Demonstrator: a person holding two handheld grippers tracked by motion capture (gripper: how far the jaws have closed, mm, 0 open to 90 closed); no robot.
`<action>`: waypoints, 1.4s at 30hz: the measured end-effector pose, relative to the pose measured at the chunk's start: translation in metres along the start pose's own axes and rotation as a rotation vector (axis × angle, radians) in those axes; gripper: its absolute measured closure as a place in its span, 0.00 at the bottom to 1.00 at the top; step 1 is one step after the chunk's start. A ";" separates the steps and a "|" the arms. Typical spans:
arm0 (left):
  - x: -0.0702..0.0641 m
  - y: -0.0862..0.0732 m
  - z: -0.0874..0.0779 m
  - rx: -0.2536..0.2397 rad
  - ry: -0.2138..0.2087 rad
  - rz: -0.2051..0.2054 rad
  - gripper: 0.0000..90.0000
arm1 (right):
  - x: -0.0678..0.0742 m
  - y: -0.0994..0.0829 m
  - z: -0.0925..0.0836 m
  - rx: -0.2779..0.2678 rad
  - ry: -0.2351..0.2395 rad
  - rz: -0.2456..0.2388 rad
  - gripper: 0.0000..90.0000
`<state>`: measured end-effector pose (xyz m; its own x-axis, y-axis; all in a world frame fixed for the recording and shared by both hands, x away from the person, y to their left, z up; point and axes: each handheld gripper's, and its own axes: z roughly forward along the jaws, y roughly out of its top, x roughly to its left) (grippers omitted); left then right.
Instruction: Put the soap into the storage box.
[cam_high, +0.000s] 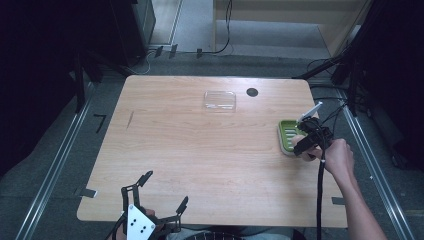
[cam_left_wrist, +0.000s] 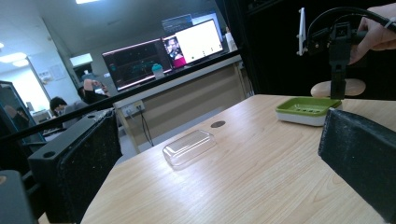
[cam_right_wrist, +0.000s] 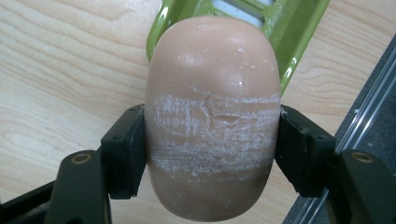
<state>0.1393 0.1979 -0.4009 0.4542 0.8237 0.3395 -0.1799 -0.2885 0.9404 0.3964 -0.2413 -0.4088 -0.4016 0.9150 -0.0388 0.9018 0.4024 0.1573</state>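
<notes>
Right gripper (cam_right_wrist: 212, 149): clenched on the soap bar (cam_right_wrist: 212, 116), one black jaw pressing each long side; seen closely in the right gripper view.
Soap bar: beige, oval, smooth and shiny at the far end, with white scratched marks across the middle; held above the near end of the soap dish (cam_right_wrist: 299, 32) and the table (cam_right_wrist: 56, 70).
Soap dish: green glossy tray with slots over a white base, at the right edge of the table in the high view (cam_high: 287, 136); low and rectangular in the left gripper view (cam_left_wrist: 306, 109).
Left gripper (cam_high: 160, 196): released, jaws wide apart, at the near edge of the table, well apart from the dish.
Clear lid (cam_high: 220, 100): transparent plastic, rectangular with round corners, lying at the far side of the table; domed shape plain in the left gripper view (cam_left_wrist: 189, 147).
Table: light wood grain, with a dark round hole (cam_high: 252, 92) just beside the lid.
Background in the left gripper view: lit monitors (cam_left_wrist: 163, 51) and seated people.
</notes>
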 end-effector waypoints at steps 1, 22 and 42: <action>0.000 0.000 0.000 0.000 0.000 0.000 0.00 | 0.000 0.001 0.000 0.004 -0.004 -0.001 0.37; 0.000 0.000 0.000 0.000 0.002 -0.002 0.00 | 0.002 0.016 0.002 -0.035 -0.012 0.012 0.37; 0.000 0.000 0.000 0.002 0.001 0.000 0.00 | 0.001 0.030 0.005 -0.063 0.001 0.030 0.37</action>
<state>0.1394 0.1983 -0.4009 0.4531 0.8242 0.3397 -0.1786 -0.2894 0.9404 0.4239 -0.2283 -0.4091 -0.3744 0.9267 -0.0325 0.9018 0.3720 0.2198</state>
